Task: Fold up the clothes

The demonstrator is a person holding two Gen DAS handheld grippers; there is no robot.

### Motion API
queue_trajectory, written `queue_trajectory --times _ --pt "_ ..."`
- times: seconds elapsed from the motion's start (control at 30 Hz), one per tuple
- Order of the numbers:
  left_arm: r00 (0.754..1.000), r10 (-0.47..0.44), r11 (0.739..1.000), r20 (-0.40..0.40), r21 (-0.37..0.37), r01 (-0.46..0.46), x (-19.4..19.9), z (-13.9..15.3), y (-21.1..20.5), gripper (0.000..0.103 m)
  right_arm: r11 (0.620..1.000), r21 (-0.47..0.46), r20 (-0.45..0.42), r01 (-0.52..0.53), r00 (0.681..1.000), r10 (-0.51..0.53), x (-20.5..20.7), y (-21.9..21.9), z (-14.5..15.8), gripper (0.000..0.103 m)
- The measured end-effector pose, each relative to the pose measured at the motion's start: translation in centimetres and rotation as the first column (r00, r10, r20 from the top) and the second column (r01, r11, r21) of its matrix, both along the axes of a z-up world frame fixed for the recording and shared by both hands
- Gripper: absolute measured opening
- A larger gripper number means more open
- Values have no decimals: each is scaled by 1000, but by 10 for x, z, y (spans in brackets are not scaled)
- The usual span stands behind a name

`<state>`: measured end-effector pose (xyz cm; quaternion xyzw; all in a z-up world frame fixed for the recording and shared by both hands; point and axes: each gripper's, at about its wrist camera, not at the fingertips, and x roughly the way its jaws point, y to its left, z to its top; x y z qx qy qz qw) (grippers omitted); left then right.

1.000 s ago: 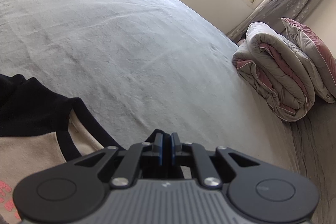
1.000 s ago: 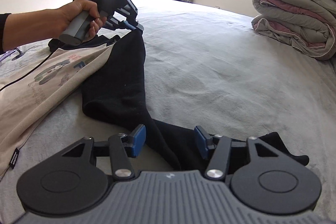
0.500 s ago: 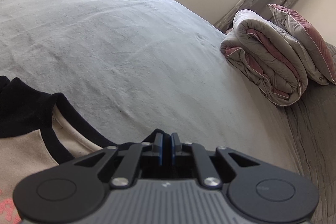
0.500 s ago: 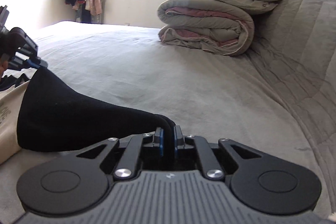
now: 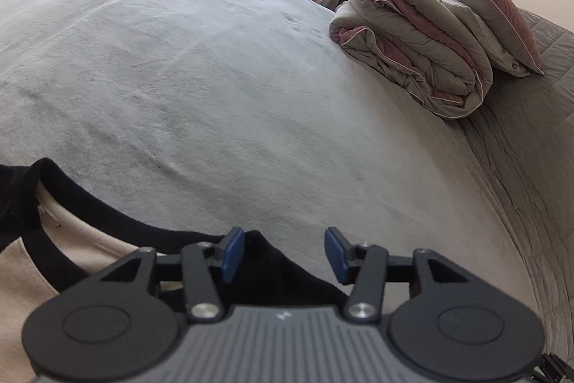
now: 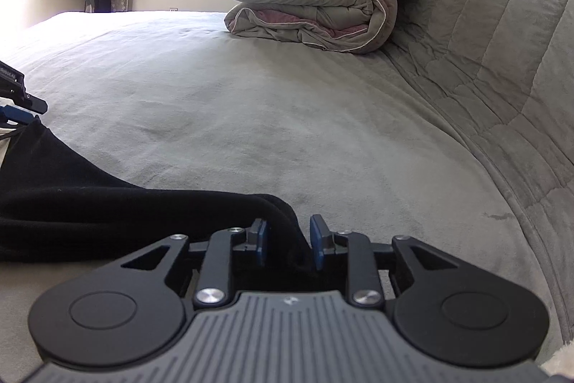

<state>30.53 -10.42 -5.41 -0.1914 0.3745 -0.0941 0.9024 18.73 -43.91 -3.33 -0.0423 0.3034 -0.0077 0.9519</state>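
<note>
I have both grippers low over the bed (image 5: 215, 78), each at one end of the black sleeve (image 6: 107, 214) of the cream-and-black sweatshirt (image 5: 21, 261). My left gripper (image 5: 283, 255) stands with its jaws parted, and the shoulder end of the sleeve lies slack between them and just below, touching neither blue pad as far as I can see. My right gripper (image 6: 287, 244) is also parted, though less widely; the cuff end runs in between its jaws from the left, and I cannot tell whether cloth brushes the left pad.

The sleeve lies stretched out flat on the bed between my 2 tools, the cream body off beyond the left jaws. I judge this either a sleeve just laid out and let go, or one about to be gripped at both ends; the scene fits both.

Whatever follows wants the cloth kept flat. The folded duvet (image 6: 308, 6) sits well ahead of the jaws.
</note>
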Motion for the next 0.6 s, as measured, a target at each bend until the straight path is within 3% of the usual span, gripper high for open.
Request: queue_trajectory --times 0.1,0.17,0.33,0.43,0.6 --pt "997 -62 994 36 96 58 1 0 8 73 995 92 37 -25 999 22 -10 -9 13 52" --pt "995 -91 988 38 130 85 4 -8 16 74 986 161 69 -49 997 38 -11 -11 19 54" --pt "982 -163 981 92 121 152 7 -23 29 74 960 264 137 -92 989 57 -8 -7 22 59" --pt "971 -211 975 114 98 201 8 -24 29 74 970 226 68 -87 995 73 -8 -11 19 62" --pt "942 -313 946 120 128 298 7 -25 15 68 986 133 -63 -103 992 112 -11 -16 10 62"
